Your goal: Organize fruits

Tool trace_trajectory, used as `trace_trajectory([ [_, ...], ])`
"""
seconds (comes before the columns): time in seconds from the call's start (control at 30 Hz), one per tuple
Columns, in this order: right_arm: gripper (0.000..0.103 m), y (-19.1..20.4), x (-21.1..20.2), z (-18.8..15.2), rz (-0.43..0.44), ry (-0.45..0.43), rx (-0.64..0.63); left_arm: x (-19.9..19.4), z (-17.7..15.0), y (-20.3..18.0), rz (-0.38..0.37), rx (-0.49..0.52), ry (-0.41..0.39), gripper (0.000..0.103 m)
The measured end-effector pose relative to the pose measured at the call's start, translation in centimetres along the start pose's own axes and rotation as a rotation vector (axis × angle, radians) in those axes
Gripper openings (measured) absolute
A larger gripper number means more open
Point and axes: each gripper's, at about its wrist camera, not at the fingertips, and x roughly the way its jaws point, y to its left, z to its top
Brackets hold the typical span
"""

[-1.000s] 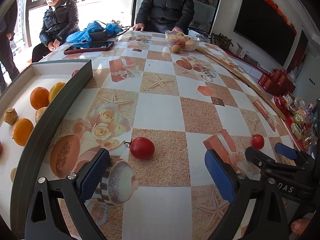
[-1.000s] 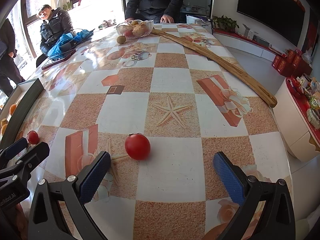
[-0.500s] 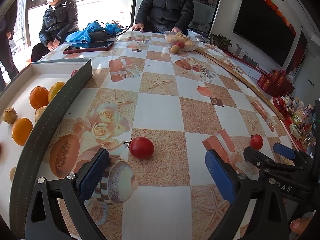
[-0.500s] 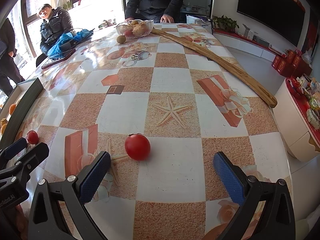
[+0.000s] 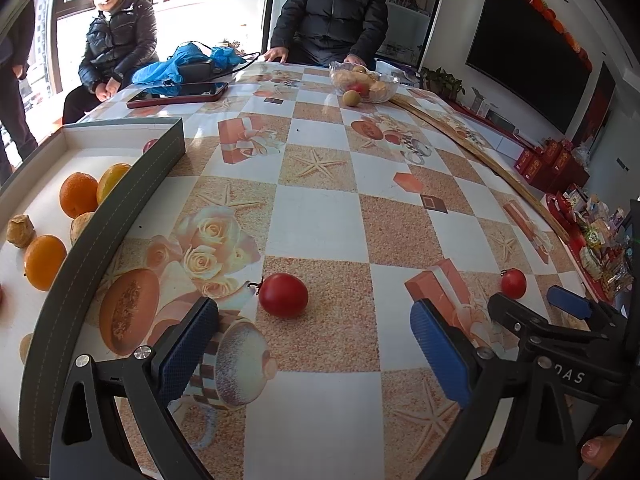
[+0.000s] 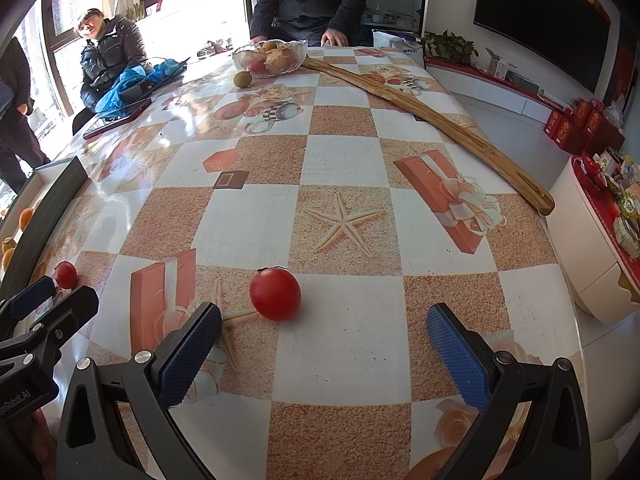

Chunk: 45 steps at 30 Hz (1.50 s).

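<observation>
Two spread grippers, each facing a red fruit on the table.
Left gripper and right gripper gape empty; left tomato lies near the tray wall, right tomato amid bare tablecloth.

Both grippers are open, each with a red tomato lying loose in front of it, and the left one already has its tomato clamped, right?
Not quite. The left gripper is open like the right gripper; its tomato lies free on the table, ahead of the fingers, untouched, as the left wrist view shows. The right's tomato is loose too.
</observation>
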Motion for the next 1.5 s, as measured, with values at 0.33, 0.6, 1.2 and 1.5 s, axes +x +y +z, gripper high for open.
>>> trace_trajectory([
  [0.33, 0.103, -0.08, -0.03, -0.04, 0.001, 0.000, 0.001, 0.14, 0.09, -0.18, 0.002, 0.003, 0.005, 0.099],
  [0.6, 0.103, -0.01, -0.05, 0.04, 0.004, -0.001, 0.003, 0.04, 0.02, -0.20, 0.007, 0.012, 0.007, 0.099],
  [1.2, 0.103, -0.13, -0.04, -0.03, 0.005, -0.002, 0.003, 0.11, -0.02, -0.30, 0.002, 0.005, 0.003, 0.099],
  [1.5, 0.103, -0.17, -0.07, -0.09, 0.006, -0.002, 0.003, 0.14, 0.03, -0.37, 0.014, 0.013, 0.007, 0.099],
])
